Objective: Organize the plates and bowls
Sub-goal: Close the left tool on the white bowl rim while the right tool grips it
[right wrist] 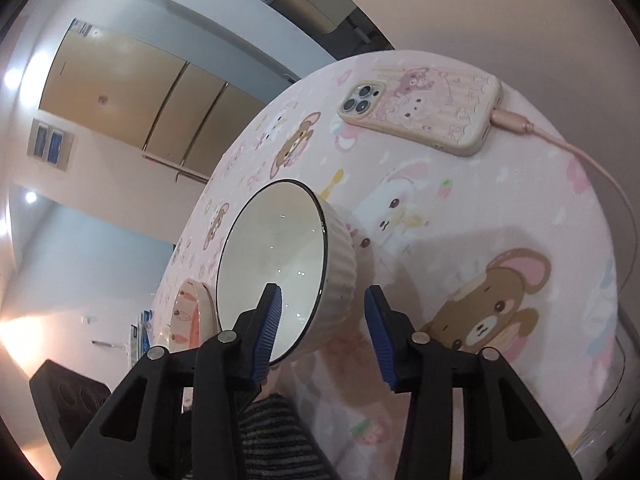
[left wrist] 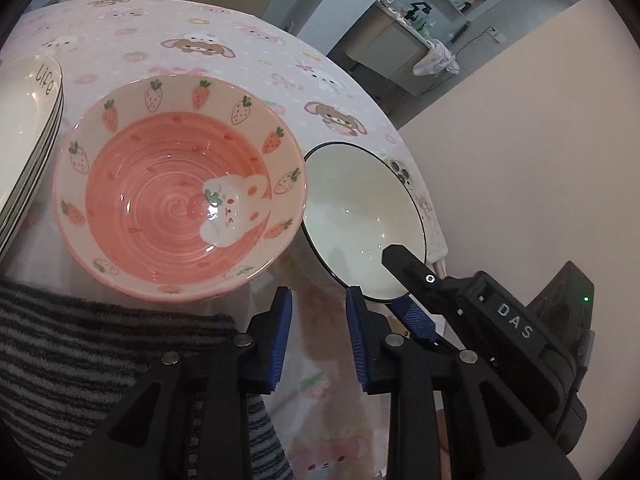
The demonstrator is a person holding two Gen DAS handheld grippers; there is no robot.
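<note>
A pink strawberry-patterned bowl (left wrist: 180, 188) sits on the pink cartoon tablecloth (left wrist: 224, 44). To its right stands a white ribbed bowl with a black rim (left wrist: 356, 216). My left gripper (left wrist: 319, 340) is open and empty, just short of the gap between the two bowls. My right gripper (right wrist: 323, 332) is open and straddles the near rim of the white bowl (right wrist: 276, 264), one finger inside and one outside, apart from the rim. It shows in the left wrist view (left wrist: 404, 284) at the white bowl's edge. The pink bowl's edge (right wrist: 190, 312) shows left of the white one.
A stack of white plates with black rims (left wrist: 28, 140) stands at the far left. A phone in a pink case (right wrist: 424, 110) lies on its charging cable (right wrist: 592, 168) behind the white bowl. A grey striped towel (left wrist: 100, 360) lies at the table's near edge.
</note>
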